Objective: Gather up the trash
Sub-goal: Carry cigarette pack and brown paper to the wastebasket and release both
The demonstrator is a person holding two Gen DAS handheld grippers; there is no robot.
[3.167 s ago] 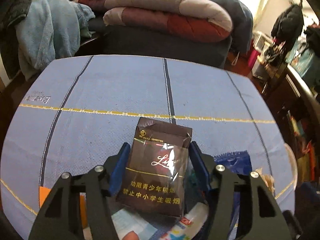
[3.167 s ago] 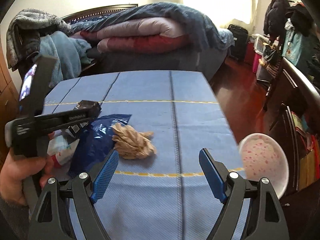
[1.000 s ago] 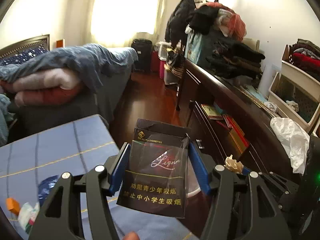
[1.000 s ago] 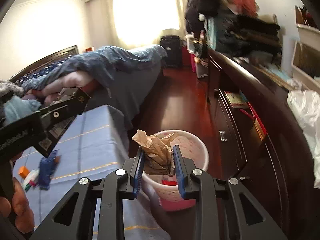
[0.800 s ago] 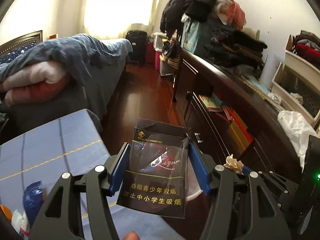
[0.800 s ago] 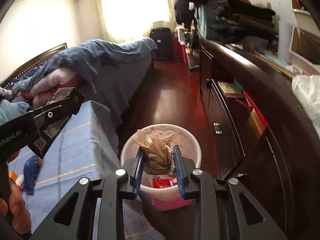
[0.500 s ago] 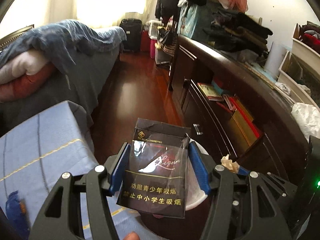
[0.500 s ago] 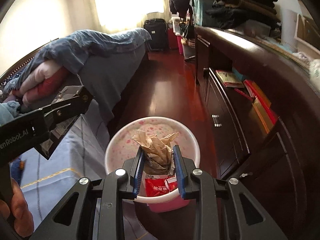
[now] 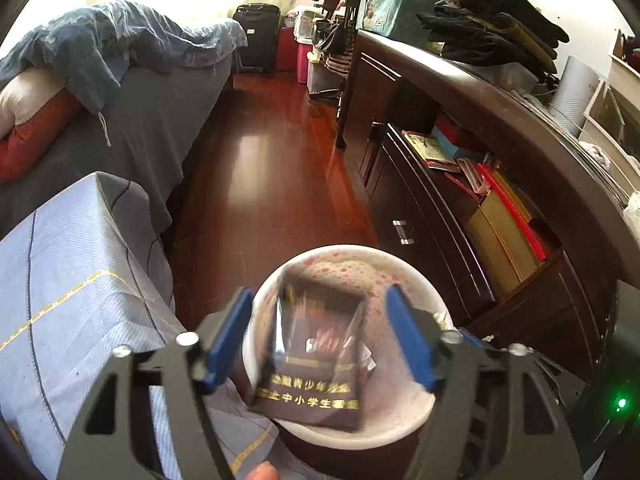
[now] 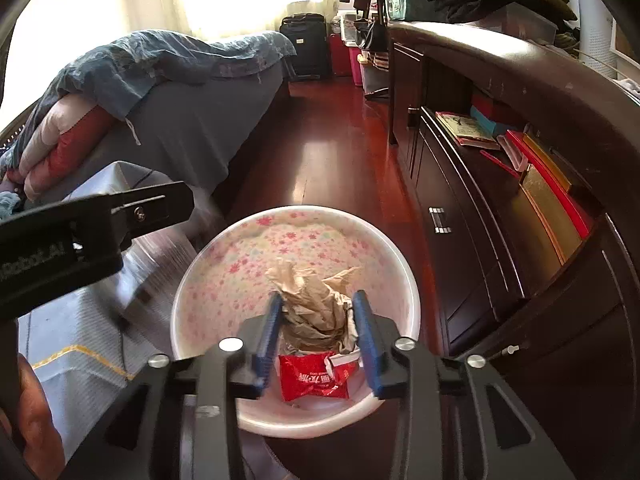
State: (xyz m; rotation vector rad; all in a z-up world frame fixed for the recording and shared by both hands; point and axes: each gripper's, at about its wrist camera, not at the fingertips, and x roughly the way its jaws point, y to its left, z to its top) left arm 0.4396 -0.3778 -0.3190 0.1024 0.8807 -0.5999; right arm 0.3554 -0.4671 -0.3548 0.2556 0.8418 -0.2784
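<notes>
Left gripper (image 9: 318,344) fingers wide, blurred dark pack (image 9: 316,360) loose between them over bin (image 9: 404,432); right gripper (image 10: 316,332) fingers pinched crumpled paper (image 10: 314,312).

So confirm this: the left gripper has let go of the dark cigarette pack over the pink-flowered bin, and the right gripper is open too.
Wrong on the right gripper: the right wrist view shows it shut on the crumpled brown paper. The rest stands.

Trash bin (image 10: 224,276): white rim, interior white with pink floral print. Inside the bin: wrapper (image 10: 312,380), red with white lettering; crumpled paper (image 10: 312,312), tan. Above the bin: cigarette pack (image 9: 316,364), dark brown with gold lettering. Beside the bin: tablecloth (image 9: 68,288), light blue with yellow and dark stripes.
</notes>
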